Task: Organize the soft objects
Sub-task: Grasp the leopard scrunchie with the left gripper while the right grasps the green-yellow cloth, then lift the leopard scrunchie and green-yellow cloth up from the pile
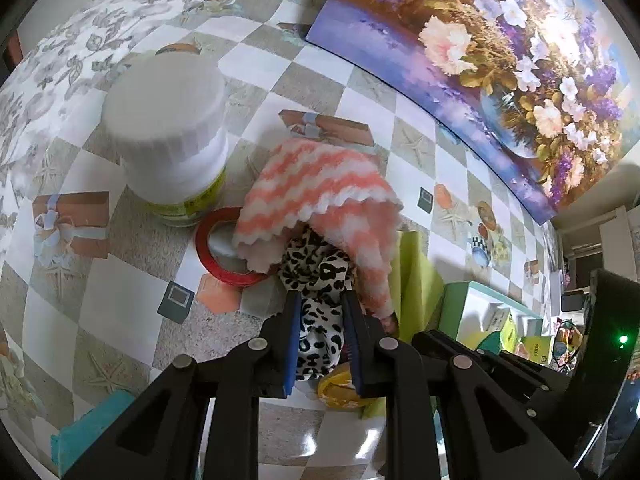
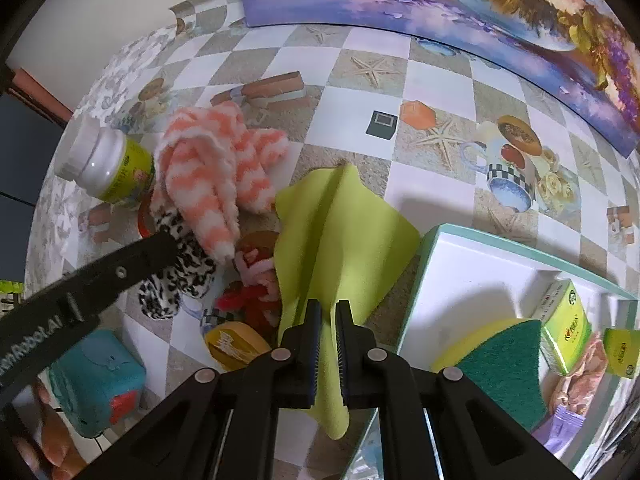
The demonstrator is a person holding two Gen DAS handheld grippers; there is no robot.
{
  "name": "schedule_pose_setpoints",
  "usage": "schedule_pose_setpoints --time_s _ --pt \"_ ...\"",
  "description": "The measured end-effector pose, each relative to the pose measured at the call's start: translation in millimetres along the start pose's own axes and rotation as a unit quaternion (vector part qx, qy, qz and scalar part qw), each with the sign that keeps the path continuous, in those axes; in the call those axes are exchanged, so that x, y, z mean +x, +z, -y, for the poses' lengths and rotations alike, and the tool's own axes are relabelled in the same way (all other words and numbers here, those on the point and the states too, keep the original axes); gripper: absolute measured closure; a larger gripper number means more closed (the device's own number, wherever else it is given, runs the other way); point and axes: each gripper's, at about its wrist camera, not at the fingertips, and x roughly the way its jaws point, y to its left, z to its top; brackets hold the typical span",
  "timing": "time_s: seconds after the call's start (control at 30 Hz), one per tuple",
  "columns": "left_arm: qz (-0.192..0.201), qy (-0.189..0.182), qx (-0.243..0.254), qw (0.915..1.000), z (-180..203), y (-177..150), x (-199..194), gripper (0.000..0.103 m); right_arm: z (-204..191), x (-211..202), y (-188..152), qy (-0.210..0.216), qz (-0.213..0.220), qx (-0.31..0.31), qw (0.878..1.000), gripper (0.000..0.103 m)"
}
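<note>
- My left gripper: jaws pinching the leopard-print cloth under the pink-striped towel.
- My right gripper: jaws clamped on the lime cloth beside the white tray.
- Tray holds a sponge and a green box.

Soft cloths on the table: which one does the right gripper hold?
The lime-green cloth, pinched by the right gripper; the leopard-print fabric is in the left gripper.

Bright all over, with soft light from above. White glare on the flower picture and shiny floor tiles. Dark shadow beside the white box. Bent, curved edges, black corners. Blurry white bottle lid up close.
</note>
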Motion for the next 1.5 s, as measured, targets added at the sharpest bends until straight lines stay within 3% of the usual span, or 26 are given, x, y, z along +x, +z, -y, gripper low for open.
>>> schedule_pose_setpoints --time_s 0.23,0.47,0.53,0.63,0.73,1.13,1.5 --pt "-0.002 0.002 0.0 1.0 -0.4 -0.3 -0.2 0.081 -6.8 13.8 0.0 -0.001 -0.011 0.003 1.0 0.079" --pt "-0.008 0.003 -0.001 1.0 -1.2 -0.1 3.0 0.081 -11.8 28.0 -6.5 -0.025 -0.012 -0.007 1.0 0.079" --pt "-0.009 0.003 -0.002 1.0 -1.6 -0.3 3.6 0.081 -13.9 27.9 -7.6 -0.031 -0.011 -0.016 0.999 0.081" --pt "-0.009 0.003 -0.002 1.0 -1.3 -0.3 3.6 0.081 -17.6 25.9 -9.4 -0.039 -0.006 -0.026 0.999 0.094" --pt "-0.006 0.004 -0.002 1.0 -0.8 -0.1 2.0 0.081 -17.5 22.0 -10.1 -0.041 -0.001 -0.025 0.999 0.097" --pt "0.024 0.005 -0.007 0.9997 -3.0 4.3 -21.2 0.082 -8.7 -9.3 -3.6 -0.042 0.023 -0.022 0.999 0.098" --pt "0.071 0.003 -0.005 0.9975 -2.1 7.7 -61.9 0.082 0.2 -51.5 0.9 -0.011 0.057 -0.008 0.998 0.098"
